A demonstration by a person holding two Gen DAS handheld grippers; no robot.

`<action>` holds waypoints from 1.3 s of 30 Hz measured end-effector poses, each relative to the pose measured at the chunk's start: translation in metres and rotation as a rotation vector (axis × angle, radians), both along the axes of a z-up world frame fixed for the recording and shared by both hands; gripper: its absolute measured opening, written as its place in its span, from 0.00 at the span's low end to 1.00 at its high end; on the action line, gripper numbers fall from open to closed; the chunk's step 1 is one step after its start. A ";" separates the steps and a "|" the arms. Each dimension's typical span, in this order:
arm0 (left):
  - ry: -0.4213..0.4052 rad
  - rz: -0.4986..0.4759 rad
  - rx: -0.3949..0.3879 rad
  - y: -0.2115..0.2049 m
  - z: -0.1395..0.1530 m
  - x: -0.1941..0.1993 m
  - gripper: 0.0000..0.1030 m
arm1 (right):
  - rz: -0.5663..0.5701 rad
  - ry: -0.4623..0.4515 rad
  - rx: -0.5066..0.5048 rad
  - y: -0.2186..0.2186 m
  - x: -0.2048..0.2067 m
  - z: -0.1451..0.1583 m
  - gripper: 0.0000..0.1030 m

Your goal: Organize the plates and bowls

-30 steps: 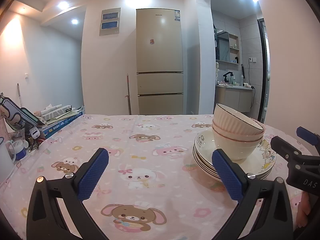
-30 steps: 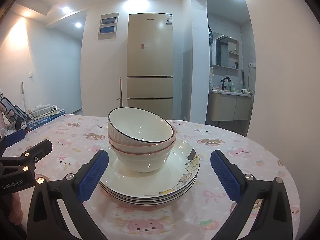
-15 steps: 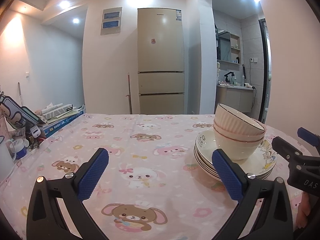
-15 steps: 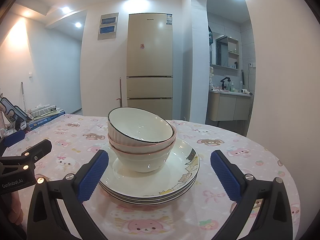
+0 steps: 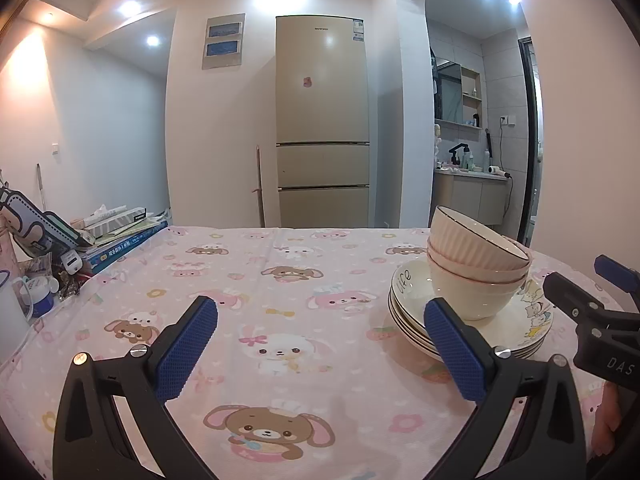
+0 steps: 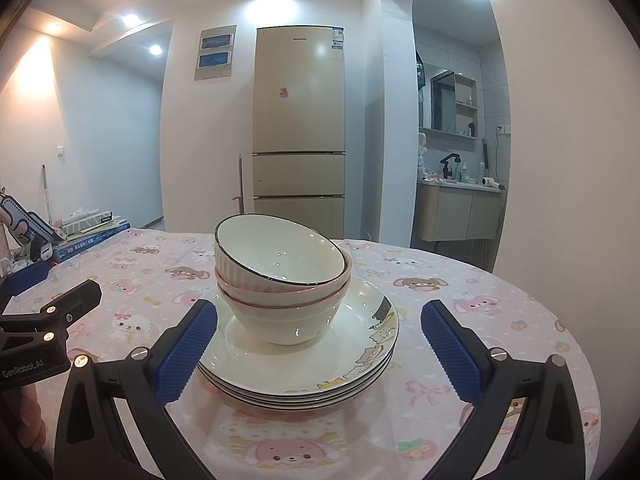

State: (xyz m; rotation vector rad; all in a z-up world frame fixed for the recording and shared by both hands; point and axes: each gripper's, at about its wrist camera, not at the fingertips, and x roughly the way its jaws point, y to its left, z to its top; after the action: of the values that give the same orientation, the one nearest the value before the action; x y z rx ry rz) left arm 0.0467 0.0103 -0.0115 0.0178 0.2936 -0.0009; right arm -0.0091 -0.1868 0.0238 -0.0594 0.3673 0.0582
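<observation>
Bowls [image 6: 280, 276], three of them nested, are seen resting on a stack of plates [image 6: 304, 364] on the pink cartoon-print tablecloth [image 5: 280, 280]; the top bowl, dark-rimmed and ribbed, is tilted inside the two pink-rimmed bowls beneath it. The right gripper [image 6: 318, 354] is held just in front of the plates with its blue-padded jaws spread wide to either side of the stack, nothing gripped. The left gripper [image 5: 320, 352] is held to the left of the plates, over bare cloth, jaws equally wide and empty. Books [image 5: 120, 240] and clutter are piled well to the left of the plates, at the table's edge, and a refrigerator [image 6: 298, 128] is seen far behind them. Sorting appears either finished or not yet begun; which cannot be told. A slip is judged likeliest at the tilted top bowl: if a rim were nudged by a closing pad, the glazed bowl could slide off its neighbours, and the plates beneath could be shifted on the cloth.
</observation>
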 end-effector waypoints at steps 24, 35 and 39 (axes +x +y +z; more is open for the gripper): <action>0.003 0.011 -0.005 0.001 0.001 0.001 1.00 | -0.002 -0.001 0.002 -0.002 0.001 0.000 1.00; 0.010 0.014 -0.010 0.002 0.000 0.002 1.00 | -0.003 -0.001 0.002 -0.002 0.001 0.000 1.00; 0.011 0.014 -0.009 0.003 0.000 0.003 1.00 | -0.002 -0.001 0.002 -0.002 0.001 0.000 1.00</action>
State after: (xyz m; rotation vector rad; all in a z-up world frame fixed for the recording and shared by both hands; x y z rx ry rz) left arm 0.0494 0.0131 -0.0116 0.0072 0.3049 0.0112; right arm -0.0081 -0.1889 0.0237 -0.0568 0.3664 0.0563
